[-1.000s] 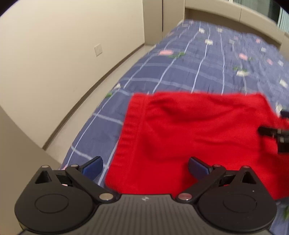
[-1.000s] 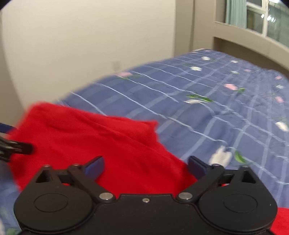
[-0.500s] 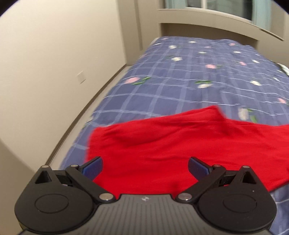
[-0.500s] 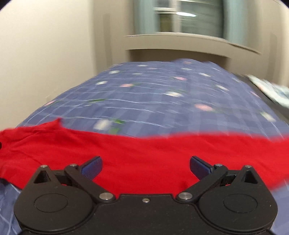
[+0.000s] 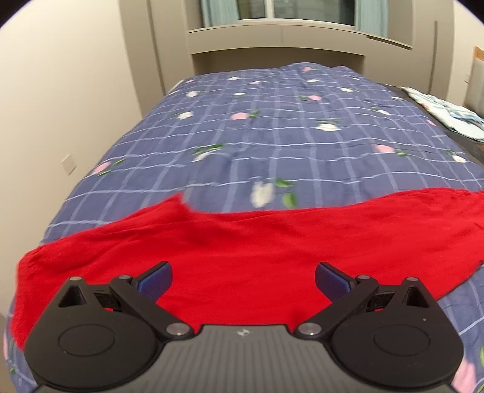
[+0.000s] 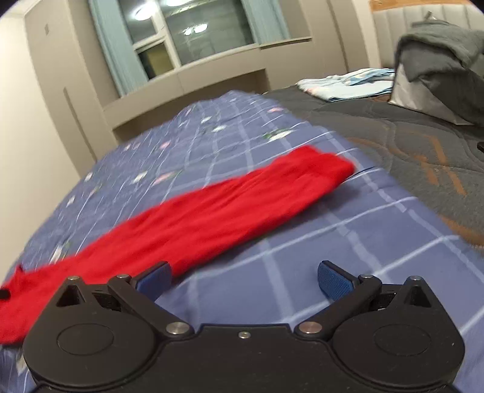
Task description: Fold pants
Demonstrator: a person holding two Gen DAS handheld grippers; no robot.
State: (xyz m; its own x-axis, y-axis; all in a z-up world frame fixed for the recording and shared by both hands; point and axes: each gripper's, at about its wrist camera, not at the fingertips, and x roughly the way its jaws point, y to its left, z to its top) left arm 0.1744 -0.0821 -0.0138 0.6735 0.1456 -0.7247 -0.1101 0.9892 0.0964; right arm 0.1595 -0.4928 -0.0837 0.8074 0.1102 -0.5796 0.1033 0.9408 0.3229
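Note:
Red pants (image 5: 248, 248) lie stretched sideways across the near end of a bed with a blue checked floral cover (image 5: 287, 136). In the left wrist view my left gripper (image 5: 243, 279) hovers open over the middle of the red cloth, nothing between its blue pads. In the right wrist view the pants (image 6: 211, 211) run as a long band from lower left to their far end at upper right. My right gripper (image 6: 245, 279) is open above the blue cover (image 6: 272, 272); its left pad (image 6: 155, 278) sits at the cloth's near edge.
A beige wall (image 5: 60, 105) with a socket runs along the bed's left side. A ledge and window (image 5: 281, 18) stand behind the bed. To the right lie a dark quilted mattress (image 6: 408, 151), folded pale blue cloth (image 6: 348, 84) and a grey blanket pile (image 6: 438, 60).
Both cameras have swung to the right. The left view went from the pants' waist end to their middle. The right view now reaches the pants' far end and the dark mattress. Both grippers stayed open.

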